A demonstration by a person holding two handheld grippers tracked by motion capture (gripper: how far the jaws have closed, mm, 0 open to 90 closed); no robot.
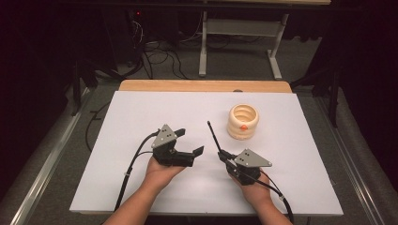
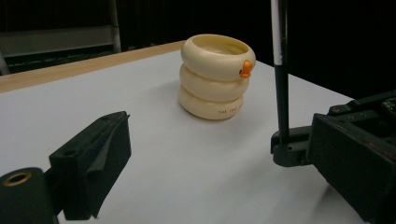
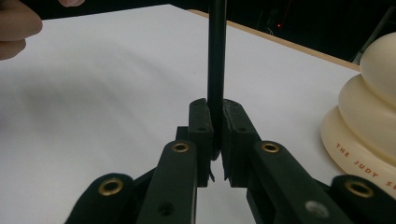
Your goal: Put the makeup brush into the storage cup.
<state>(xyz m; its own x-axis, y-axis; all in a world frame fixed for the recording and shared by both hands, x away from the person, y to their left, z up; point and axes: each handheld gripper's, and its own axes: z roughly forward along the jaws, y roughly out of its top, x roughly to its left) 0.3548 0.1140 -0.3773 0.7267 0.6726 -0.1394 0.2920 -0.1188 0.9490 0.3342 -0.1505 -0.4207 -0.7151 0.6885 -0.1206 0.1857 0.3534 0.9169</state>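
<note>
A thin black pen stands clamped between the closed jaws of the right tongs, its lower end pinched by the pads and its shaft slanting up and away from the person, toward the far side of the tabletop. In the right gripper view the pen rises straight out of the jaws, which press on it from both sides. In the left gripper view a white band shows high on the pen.

Just beyond and to the right of the pen's tip stands a cream holder, shaped like three stacked rings, open at the top, with a small orange knob on its front. Pen and holder stay apart.

The left tongs hover to the left of the right tongs, jaws spread wide with nothing between them, pointing toward the pen. Each tool rests in a hand; the left hand comes in from the bottom edge.
</note>
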